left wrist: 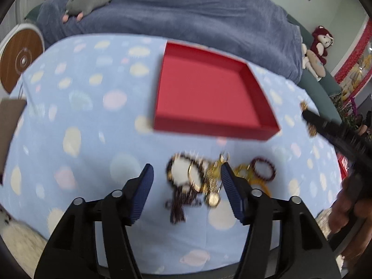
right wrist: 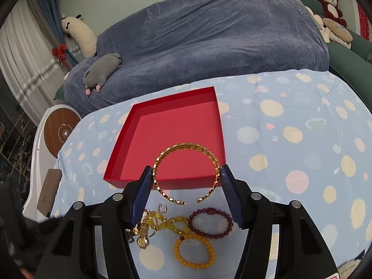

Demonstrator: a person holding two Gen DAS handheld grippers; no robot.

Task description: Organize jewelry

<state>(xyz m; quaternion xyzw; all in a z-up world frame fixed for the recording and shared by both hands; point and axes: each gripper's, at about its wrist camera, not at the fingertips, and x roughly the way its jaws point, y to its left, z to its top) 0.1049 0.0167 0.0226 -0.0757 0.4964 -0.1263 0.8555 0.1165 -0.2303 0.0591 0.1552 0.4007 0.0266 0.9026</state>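
The right gripper [right wrist: 186, 179] pinched a gold cuff bracelet [right wrist: 186, 172] by its two opposite sides, holding it above the near edge of the red tray [right wrist: 121, 139]. The cuff looked stiff, light and slick, with an open gap facing back toward the gripper, so squeezing the sides risked flexing it. The left gripper [left wrist: 187, 181] hung spread and empty over the jewelry pile [left wrist: 204, 181] on the surface; those beaded loops looked limp, best taken across one strand.
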